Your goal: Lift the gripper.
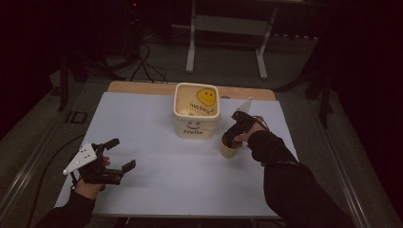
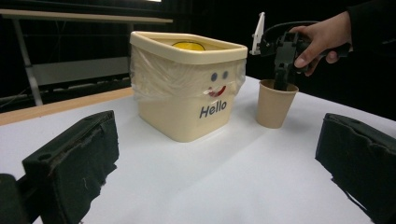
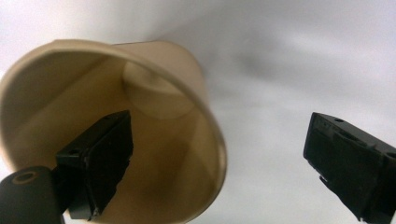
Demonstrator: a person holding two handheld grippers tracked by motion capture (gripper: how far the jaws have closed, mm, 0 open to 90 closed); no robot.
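High view, left to right. My left tool (image 1: 116, 153) rests low over the white table (image 1: 157, 190) at about 8 o'clock from the table's centre, jaws spread wide and gripping nothing, its grey three-cornered plate facing up. In the left gripper view the same two black jaws stand well apart at either lower corner, with bare table between them.

Centre. A cream tub (image 1: 196, 116) stands upright at about 12 o'clock, near the far edge of the table. It has a clear plastic liner folded over its rim, a printed face and the word "Hello" on its near wall (image 2: 189, 100), and a yellow smiley disc (image 1: 206, 96) inside; whether the disc lies flat or leans I cannot tell in this dim light.

Right. A brown paper cup (image 1: 229, 149) stands upright on the table at about 4 o'clock from the tub, near it but not touching. My right tool (image 1: 229, 140) points down into the cup (image 2: 273, 105) from above, held in my right hand (image 1: 247, 133). In the right gripper view, one jaw sits inside the cup (image 3: 154, 93) and the other outside over the table, so the jaws straddle the cup wall, open and not yet closed on it.
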